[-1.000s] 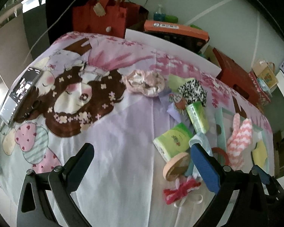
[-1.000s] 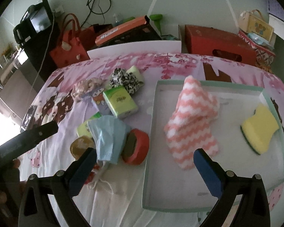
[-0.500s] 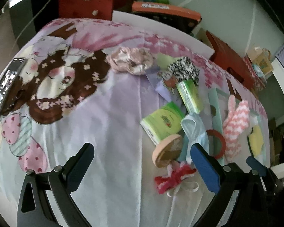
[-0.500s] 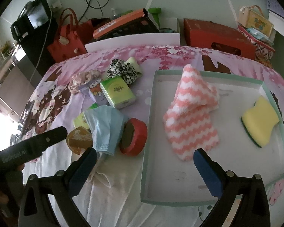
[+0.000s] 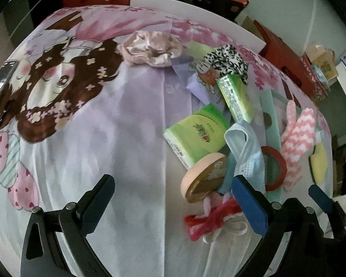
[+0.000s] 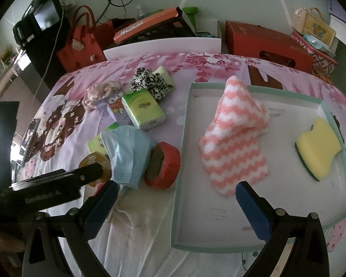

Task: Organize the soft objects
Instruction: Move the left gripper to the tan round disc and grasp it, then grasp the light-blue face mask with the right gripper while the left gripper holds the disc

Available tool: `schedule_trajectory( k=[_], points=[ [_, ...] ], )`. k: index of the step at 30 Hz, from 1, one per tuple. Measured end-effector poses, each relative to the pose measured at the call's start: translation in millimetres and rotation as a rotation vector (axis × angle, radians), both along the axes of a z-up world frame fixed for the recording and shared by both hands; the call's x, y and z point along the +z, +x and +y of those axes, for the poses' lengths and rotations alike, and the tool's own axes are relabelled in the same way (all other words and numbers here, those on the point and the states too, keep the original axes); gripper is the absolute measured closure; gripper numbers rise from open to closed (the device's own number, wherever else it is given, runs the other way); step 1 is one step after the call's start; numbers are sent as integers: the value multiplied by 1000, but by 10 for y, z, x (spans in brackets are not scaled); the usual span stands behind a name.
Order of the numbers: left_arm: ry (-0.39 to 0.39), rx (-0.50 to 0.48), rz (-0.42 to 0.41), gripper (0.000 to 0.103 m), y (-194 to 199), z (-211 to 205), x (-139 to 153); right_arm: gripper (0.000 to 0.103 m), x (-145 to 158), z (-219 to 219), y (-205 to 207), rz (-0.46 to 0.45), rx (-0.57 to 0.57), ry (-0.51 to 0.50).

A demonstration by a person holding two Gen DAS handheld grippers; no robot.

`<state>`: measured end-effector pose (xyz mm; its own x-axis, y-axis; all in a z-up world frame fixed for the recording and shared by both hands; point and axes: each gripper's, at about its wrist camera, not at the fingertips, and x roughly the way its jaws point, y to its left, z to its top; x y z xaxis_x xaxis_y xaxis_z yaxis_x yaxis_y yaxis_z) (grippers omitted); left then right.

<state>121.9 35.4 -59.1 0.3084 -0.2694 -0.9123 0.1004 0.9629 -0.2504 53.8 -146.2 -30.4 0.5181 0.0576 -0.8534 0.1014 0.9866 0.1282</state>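
Left tool (image 5: 173,198) nearer the face mask (image 5: 246,147), both tools spread empty, red bow (image 5: 210,219) partly hidden behind its finger.

Left gripper (image 5: 173,196) has dropped nearer the cloth and shifted toward the clutter; round tin (image 5: 204,176) and blue face mask (image 5: 246,152) now loom larger. Right gripper (image 6: 175,200) edged slightly forward.

A pink-and-white zigzag cloth (image 6: 235,138) and a yellow sponge (image 6: 318,147) backed in dark green lie in a white tray (image 6: 288,210) rimmed in mint green, beside a pale blue face mask (image 6: 126,152), a red tape roll (image 6: 163,166), a black-and-white leopard-print scrunchie (image 6: 148,82), a green tissue pack (image 6: 143,109) and a red-and-white yarn bow (image 5: 213,219), on a pink and lilac cartoon-print sheet (image 5: 103,138).
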Motion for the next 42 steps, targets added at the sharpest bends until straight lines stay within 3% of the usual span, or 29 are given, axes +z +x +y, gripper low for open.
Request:
schedule_trajectory(
  k=[8, 13, 16, 31, 42],
  points=[
    [10, -35, 13, 26, 67, -129, -77, 0, -20, -3, 12, 7, 1, -2],
    [-37, -61, 10, 55, 74, -184, -45, 0, -27, -3, 11, 8, 0, -2],
    [-68, -84, 17, 66, 68, -228, -56, 0, -49, -7, 17, 13, -2, -3],
    [-70, -97, -22, 85, -15, -212, 25, 0, -85, 6, 32, 26, 0, -11],
    [-96, -70, -91, 86, -48, -98, 220, 0, -36, 79, 30, -5, 26, -16]
  ],
)
